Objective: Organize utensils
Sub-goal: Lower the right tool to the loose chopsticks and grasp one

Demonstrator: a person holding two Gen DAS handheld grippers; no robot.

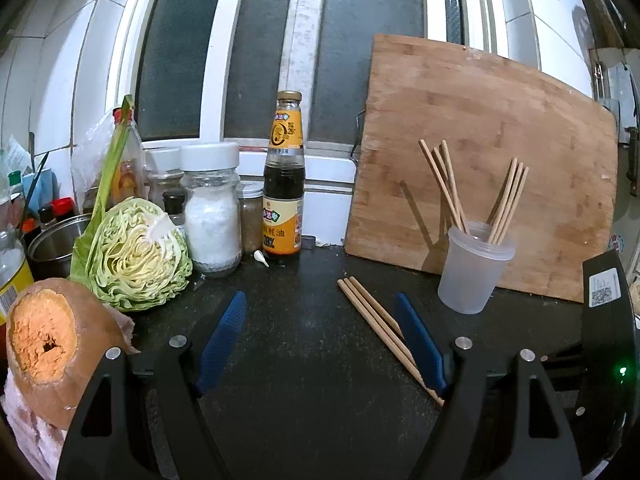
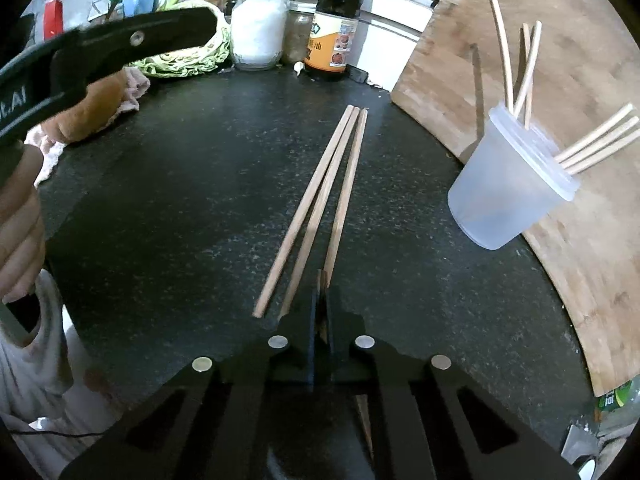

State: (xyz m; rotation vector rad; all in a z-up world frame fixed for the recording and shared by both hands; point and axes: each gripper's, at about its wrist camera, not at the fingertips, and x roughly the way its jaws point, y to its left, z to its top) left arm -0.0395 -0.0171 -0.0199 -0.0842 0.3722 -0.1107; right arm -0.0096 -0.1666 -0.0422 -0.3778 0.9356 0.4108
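Three wooden chopsticks (image 2: 316, 200) lie side by side on the dark countertop (image 2: 180, 200). My right gripper (image 2: 322, 286) is shut on the near end of the rightmost chopstick (image 2: 347, 188), whose tip pokes out behind the jaws. A frosted plastic cup (image 2: 500, 196) to the right holds several more chopsticks (image 2: 600, 140). In the left wrist view my left gripper (image 1: 320, 296) stands open above the counter with nothing between its blue pads (image 1: 224, 336); the loose chopsticks (image 1: 368, 316) run beside its right finger, and the cup (image 1: 472, 272) stands further right.
A wooden cutting board (image 1: 500, 128) leans against the window behind the cup. A sauce bottle (image 1: 283, 184), a salt jar (image 1: 211, 216), a cut cabbage (image 1: 136, 256), a cut orange squash (image 1: 52, 344) and a metal pot (image 1: 52, 244) crowd the back left. A hand (image 2: 20, 224) holds the left gripper.
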